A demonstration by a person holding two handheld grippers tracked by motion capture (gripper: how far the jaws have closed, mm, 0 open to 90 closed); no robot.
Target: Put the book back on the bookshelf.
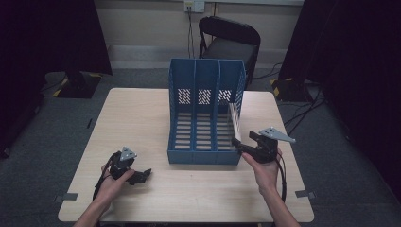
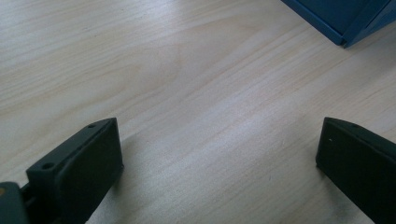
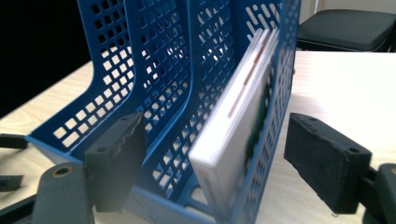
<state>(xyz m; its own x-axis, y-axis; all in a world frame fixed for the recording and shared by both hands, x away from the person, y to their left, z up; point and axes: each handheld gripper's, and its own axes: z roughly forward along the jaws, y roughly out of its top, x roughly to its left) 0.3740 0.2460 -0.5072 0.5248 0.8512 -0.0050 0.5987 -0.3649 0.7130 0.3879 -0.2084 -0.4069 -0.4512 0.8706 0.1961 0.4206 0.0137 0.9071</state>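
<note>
A blue three-slot file rack stands upright in the middle of the wooden table. A white book leans on edge in the rack's rightmost slot, against the perforated right wall; in the right gripper view the book sits between the two spread jaws without touching them. My right gripper is open at the rack's front right corner. My left gripper rests open on the table near the front left, nothing between its jaws.
A black chair stands behind the table. Dark curtains hang at both sides, and cables run over the grey floor. A corner of the rack reaches into the left gripper view. Bare wood lies left and right of the rack.
</note>
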